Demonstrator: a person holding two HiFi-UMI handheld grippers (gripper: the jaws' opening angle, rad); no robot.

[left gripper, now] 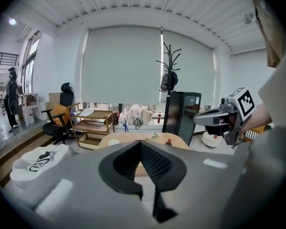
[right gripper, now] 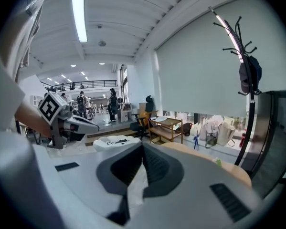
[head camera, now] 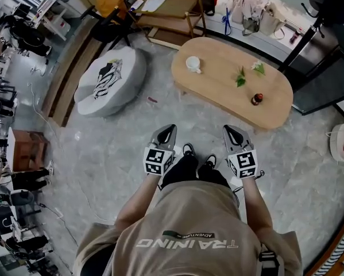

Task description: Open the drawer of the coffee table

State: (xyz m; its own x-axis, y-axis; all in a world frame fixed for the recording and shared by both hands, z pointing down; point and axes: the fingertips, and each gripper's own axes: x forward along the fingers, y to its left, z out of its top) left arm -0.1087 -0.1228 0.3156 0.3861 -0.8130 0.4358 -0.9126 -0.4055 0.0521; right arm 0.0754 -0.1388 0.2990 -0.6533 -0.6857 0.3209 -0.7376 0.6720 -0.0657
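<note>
Head view: left gripper [head camera: 166,130] and right gripper [head camera: 234,131] both clenched on nothing, held side by side. Coffee table [head camera: 217,84] lies ahead, well apart from both.

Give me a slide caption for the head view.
Person holds left gripper and right gripper, both shut and empty, short of the coffee table.

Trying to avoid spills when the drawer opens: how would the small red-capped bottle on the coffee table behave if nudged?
The bottle stands upright and looks small and narrow, so a nudge would probably tip it, and it could roll. It sits close to the near edge of the coffee table, so it might drop off.
</note>
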